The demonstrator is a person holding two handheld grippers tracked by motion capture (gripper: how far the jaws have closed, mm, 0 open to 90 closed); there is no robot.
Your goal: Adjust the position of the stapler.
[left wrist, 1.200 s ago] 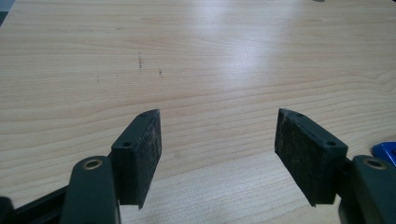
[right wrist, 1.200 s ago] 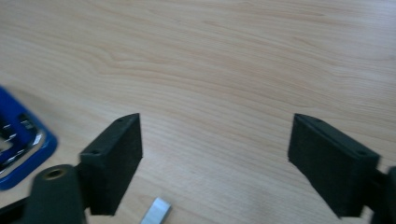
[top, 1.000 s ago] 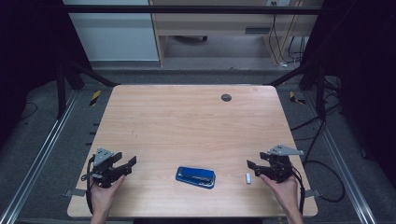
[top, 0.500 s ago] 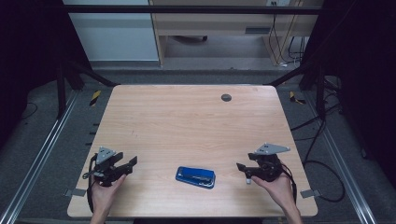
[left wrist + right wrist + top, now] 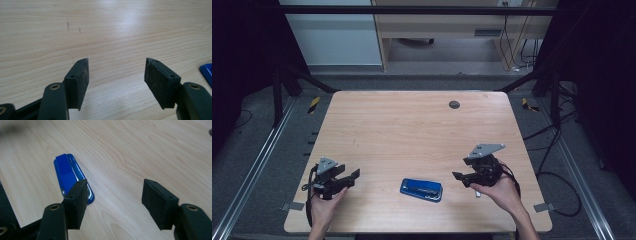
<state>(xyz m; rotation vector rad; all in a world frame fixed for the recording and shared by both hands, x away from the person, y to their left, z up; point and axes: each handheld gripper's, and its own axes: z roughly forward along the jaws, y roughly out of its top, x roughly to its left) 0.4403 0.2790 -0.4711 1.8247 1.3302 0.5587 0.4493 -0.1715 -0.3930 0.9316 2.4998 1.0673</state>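
Here the flat, glossy blue plastic stapler [image 5: 421, 189] lies on the pale wooden worktop [image 5: 412, 130] between both hands, its long axis running left to right, nearer to the right claw [image 5: 458, 176], whose jaws stand wide apart and empty, like the left claw [image 5: 354, 174].

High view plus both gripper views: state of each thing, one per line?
Blue case: shut, lying flat on the table, untouched.
Left gripper: open, nothing between its jaws.
Right gripper: open, nothing held, aimed toward the blue case.
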